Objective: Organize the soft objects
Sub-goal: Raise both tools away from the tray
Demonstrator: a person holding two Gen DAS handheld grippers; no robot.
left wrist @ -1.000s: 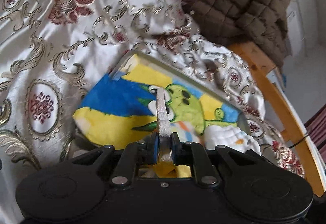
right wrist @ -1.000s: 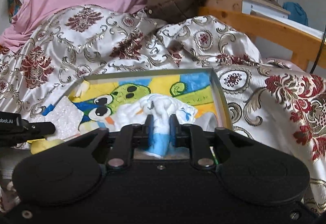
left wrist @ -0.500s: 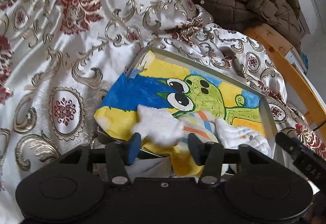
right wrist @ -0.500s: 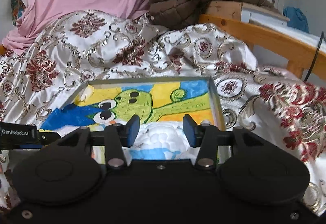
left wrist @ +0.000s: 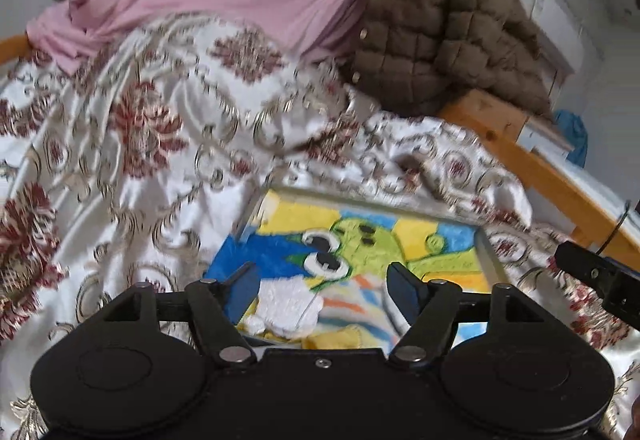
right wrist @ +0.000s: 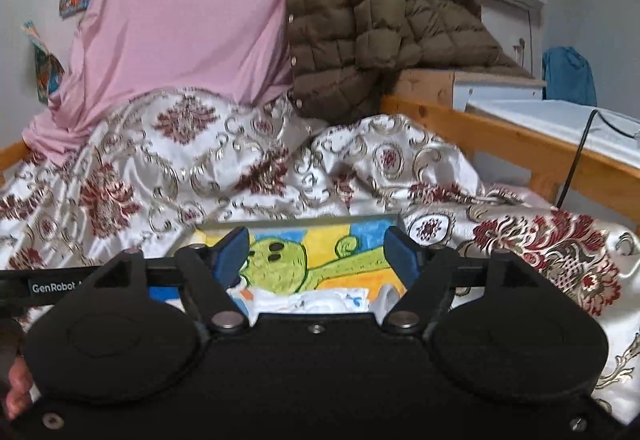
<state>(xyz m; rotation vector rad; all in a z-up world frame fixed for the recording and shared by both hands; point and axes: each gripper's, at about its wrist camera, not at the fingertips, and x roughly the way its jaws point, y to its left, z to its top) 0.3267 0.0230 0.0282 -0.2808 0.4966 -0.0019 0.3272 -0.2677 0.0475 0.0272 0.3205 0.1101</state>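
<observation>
A shallow grey tray (left wrist: 486, 246) lined with a yellow, blue and green cartoon cloth (left wrist: 372, 240) lies on the bed. A white fluffy cloth (left wrist: 288, 306), a striped cloth (left wrist: 352, 300) and a yellow piece (left wrist: 336, 338) lie at its near end. My left gripper (left wrist: 326, 290) is open and empty, just above them. In the right wrist view the tray (right wrist: 296, 222) holds a white and blue cloth (right wrist: 316, 300). My right gripper (right wrist: 316, 256) is open and empty above it. The right gripper's side also shows in the left wrist view (left wrist: 600, 276).
The tray rests on a white satin quilt with red and gold patterns (left wrist: 160, 144). A pink sheet (right wrist: 188, 12) and a brown quilted jacket (right wrist: 360, 20) hang behind. A wooden bed rail (right wrist: 520, 144) runs along the right, with a black cable (right wrist: 576, 160) over it.
Both grippers opened and let go of the cloths, which now lie in the tray. Both then lifted and drew back, so more of the wall and hanging clothes shows.
</observation>
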